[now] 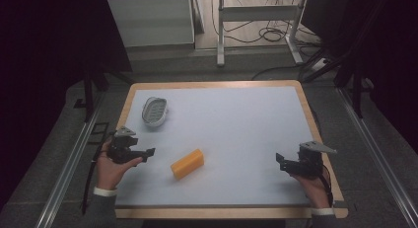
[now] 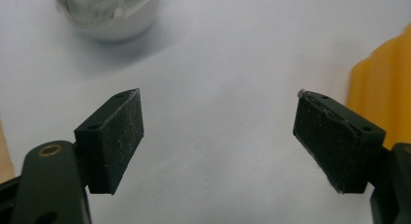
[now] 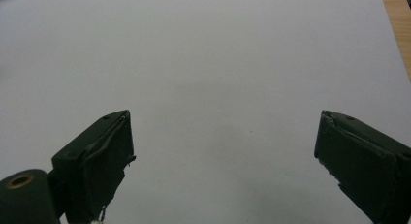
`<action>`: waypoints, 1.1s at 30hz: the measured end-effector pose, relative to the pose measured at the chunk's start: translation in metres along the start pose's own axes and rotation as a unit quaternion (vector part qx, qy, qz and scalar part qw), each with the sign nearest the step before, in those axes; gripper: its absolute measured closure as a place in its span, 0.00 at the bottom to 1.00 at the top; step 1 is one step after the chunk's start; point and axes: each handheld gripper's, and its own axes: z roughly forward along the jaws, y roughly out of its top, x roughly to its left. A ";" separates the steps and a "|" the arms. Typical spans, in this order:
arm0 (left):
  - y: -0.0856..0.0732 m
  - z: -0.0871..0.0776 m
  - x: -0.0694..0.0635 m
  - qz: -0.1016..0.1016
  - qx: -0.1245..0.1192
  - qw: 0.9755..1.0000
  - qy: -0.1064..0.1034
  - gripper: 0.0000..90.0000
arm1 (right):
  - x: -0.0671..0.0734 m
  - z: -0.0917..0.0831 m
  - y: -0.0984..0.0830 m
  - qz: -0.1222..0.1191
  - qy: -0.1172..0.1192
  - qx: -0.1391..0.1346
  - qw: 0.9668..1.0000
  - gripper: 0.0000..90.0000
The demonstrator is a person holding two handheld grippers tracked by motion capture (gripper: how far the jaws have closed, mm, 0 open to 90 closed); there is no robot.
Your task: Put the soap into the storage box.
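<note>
An orange-yellow block [image 1: 187, 164] lies on the white table top, front of centre. A white oval dish with a ribbed inside [image 1: 155, 111] sits at the back left. My left gripper [image 1: 148, 153] is held low at the left edge, open, its jaws pointing right toward the block. In the left gripper view the gripper [image 2: 220, 132] is open over bare table, the block [image 2: 383, 98] at the right edge and the dish [image 2: 111, 13] at the top. My right gripper [image 1: 280, 161] is open near the right edge; in its view the gripper [image 3: 223, 156] holds nothing.
The white table top [image 1: 236, 119] has a wooden rim [image 1: 315, 124]. A person's hands and grey sleeves come in at the bottom. Behind the table stand a metal frame [image 1: 256, 20] and loose cables on the floor.
</note>
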 end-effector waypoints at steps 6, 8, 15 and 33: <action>0.008 -0.008 -0.007 0.016 0.003 1.000 -0.013 0.19 | 0.001 0.000 -0.002 -0.008 -0.006 0.004 1.000 0.08; 0.009 -0.008 -0.009 0.018 0.003 1.000 -0.017 0.19 | 0.000 -0.001 -0.002 -0.008 -0.009 0.004 1.000 0.08; 0.014 -0.016 -0.014 0.026 -0.001 0.999 -0.023 0.19 | -0.004 -0.005 -0.003 -0.008 -0.023 0.000 1.000 0.08; 0.036 -0.020 -0.039 0.073 0.007 0.997 -0.036 0.19 | -0.004 -0.008 -0.002 -0.011 -0.033 -0.010 0.999 0.08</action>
